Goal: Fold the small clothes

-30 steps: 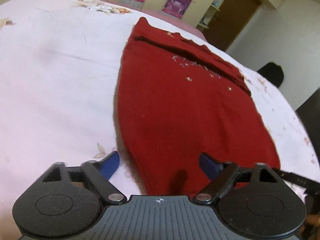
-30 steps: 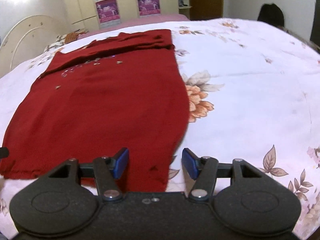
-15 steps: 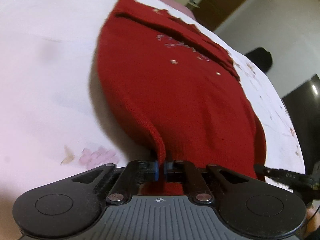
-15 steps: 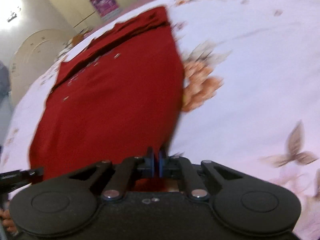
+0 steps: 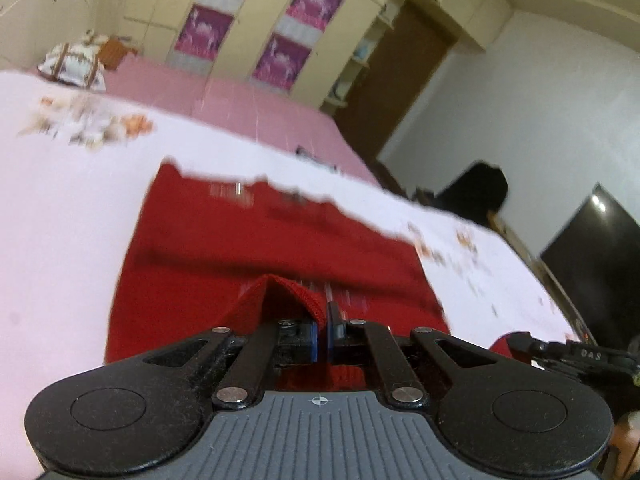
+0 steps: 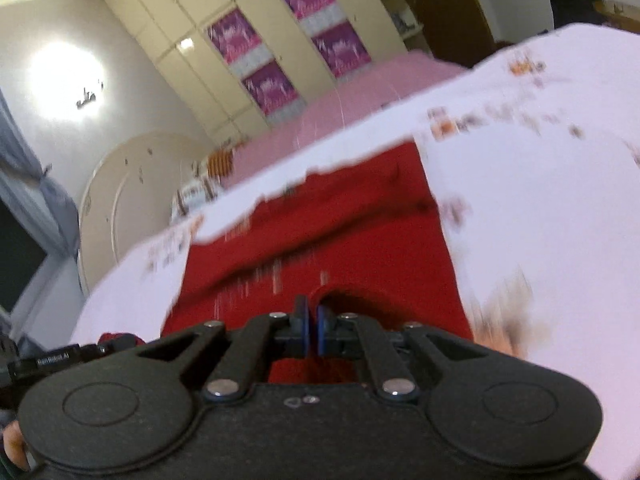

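A dark red knit garment (image 5: 248, 240) (image 6: 320, 232) with small sparkly studs lies spread on a white flowered bedspread (image 5: 60, 200). My left gripper (image 5: 322, 340) is shut on the garment's near hem, at its left corner, and the pinched cloth rises in a fold above the blue pads. My right gripper (image 6: 312, 334) is shut on the near hem at the right corner. Both held corners are lifted off the bed and carried over the garment's body. The right gripper's tip (image 5: 560, 354) shows at the lower right of the left wrist view, with red cloth at it.
The bedspread (image 6: 540, 240) reaches wide to both sides of the garment. A pink sheet (image 5: 224, 100) and a pillow (image 5: 76, 66) lie at the bed's far end, before cream wardrobes with purple posters (image 5: 280, 20). A dark screen (image 5: 592, 256) stands at the right.
Both grippers went from open around the hem corners to shut on them. They then rose and moved forward over the garment, pulling the near hem up with them.
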`<state>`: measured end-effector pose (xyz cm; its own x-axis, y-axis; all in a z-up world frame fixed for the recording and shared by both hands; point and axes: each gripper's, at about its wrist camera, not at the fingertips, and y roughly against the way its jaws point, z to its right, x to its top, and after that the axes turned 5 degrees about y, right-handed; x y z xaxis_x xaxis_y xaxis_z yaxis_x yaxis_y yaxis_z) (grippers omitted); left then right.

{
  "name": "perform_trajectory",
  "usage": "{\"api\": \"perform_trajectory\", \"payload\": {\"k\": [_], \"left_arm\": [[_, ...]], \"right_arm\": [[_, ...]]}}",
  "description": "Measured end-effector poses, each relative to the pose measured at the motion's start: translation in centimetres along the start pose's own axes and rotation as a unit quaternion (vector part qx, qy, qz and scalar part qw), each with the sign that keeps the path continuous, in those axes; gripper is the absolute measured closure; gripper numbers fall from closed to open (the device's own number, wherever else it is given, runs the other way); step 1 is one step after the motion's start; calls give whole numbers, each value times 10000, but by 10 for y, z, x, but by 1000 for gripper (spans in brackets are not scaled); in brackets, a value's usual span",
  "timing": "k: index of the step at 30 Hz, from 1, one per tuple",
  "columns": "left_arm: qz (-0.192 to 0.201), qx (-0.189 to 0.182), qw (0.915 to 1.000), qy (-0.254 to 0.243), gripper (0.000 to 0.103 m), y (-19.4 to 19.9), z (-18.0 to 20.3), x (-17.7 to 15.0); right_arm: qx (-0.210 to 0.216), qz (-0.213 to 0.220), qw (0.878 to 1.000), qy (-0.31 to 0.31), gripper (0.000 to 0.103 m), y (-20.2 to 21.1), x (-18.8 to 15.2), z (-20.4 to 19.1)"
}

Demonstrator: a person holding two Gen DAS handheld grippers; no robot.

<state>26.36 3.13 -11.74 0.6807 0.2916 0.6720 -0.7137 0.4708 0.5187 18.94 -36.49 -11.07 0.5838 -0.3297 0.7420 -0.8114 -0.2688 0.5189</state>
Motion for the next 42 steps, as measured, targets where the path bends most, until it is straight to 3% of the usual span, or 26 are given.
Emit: {"api": "perform_trajectory", "payload": {"k": [3, 9, 13, 16, 18, 20, 21, 22, 23, 24, 25, 27, 30, 32, 34, 36, 39, 42], "left_arm": [[212, 132, 9997, -47, 99, -37, -1, 31], [246, 563, 9981, -14, 99, -124, -16, 72], [253, 1107, 9935, 37, 99, -177, -29, 93], [-2, 1426, 9897, 157, 98, -201, -42, 99], [-118, 1323, 9903, 403, 98, -201, -50, 101], [-95, 1240, 9908, 532, 98, -196, -53, 104], [-72, 1226, 9907, 580, 85, -192, -54, 106], [6, 1278, 9900, 597, 50, -191, -57, 110], [188, 1469, 9873, 578, 26, -184, -56, 113], [437, 1603, 9847, 522, 5, -176, -54, 113], [679, 1629, 9836, 383, 4, -167, -51, 113], [568, 1589, 9854, 220, 4, -162, -48, 115], [413, 1542, 9871, -127, 5, -161, -35, 104], [192, 1535, 9855, -696, 5, -173, -16, 88], [-16, 1490, 9844, -940, 5, -189, -5, 75], [-156, 1720, 9795, -1033, 5, -207, -7, 69], [-116, 2248, 9708, -826, 5, -209, -30, 60], [-59, 2247, 9718, -710, 8, -192, -42, 53]], "right_arm": [[40, 197, 9998, -44, 98, -40, 36, 5], [15, 295, 9991, -295, 98, -137, 92, 31], [-224, -38, 9986, -488, 98, -190, 102, 55], [-596, -277, 9965, -507, 96, -215, 99, 73], [-572, -396, 9954, -653, 90, -223, 97, 83], [-587, -247, 9966, -530, 82, -219, 98, 84], [-682, -101, 9966, -443, 68, -215, 100, 82], [-805, 55, 9959, -404, 39, -209, 101, 81], [-946, 247, 9945, -368, 24, -204, 103, 81], [-973, 368, 9941, -296, 19, -199, 105, 81], [-938, 348, 9948, -196, 35, -197, 107, 80], [-1156, 356, 9925, 145, 61, -189, 107, 70], [-1164, 448, 9884, 865, 66, -188, 102, 45], [-1109, 232, 9839, 1380, 66, -201, 101, 26], [-1015, -118, 9800, 1709, 66, -222, 96, 9], [-1002, -379, 9759, 1904, 66, -241, 89, 0], [-1559, -584, 9585, 2315, 66, -260, 79, 6], [-1545, -418, 9617, 2224, 66, -252, 74, 28]]}}
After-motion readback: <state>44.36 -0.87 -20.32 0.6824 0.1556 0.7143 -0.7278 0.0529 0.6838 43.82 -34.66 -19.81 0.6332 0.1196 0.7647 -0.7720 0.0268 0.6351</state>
